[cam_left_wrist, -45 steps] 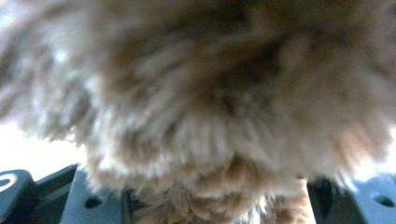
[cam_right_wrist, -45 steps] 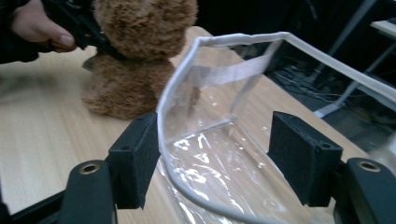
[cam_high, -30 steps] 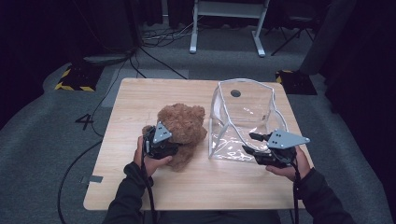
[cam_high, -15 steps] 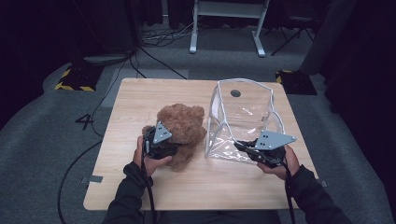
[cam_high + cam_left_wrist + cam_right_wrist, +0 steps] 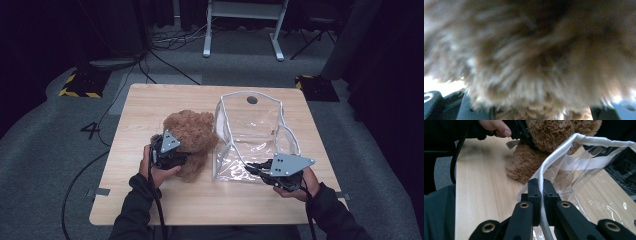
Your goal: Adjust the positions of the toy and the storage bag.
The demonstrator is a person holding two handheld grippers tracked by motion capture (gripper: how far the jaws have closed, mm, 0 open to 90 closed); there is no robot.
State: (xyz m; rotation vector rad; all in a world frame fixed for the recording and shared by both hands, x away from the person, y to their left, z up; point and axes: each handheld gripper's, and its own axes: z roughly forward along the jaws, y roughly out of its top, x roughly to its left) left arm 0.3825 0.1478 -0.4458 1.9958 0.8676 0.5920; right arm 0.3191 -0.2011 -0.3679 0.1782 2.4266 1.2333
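On the bench (image 5: 150, 110), right fingers (image 5: 541, 192) have just clamped the bag (image 5: 250, 125) rim, steadying it; at nine o'clock, left fingers (image 5: 172, 152) grip the bear (image 5: 192, 132), part-closed, for loading.

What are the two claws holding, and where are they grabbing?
The right claw pinches the clear bag by its white edge trim. The left claw grips the teddy bear by its furry body.

Teddy bear (image 5: 192, 137) lying on tabletop (image 5: 150, 105), left of clear bag (image 5: 250, 135), touching it; both sitting near front edge.
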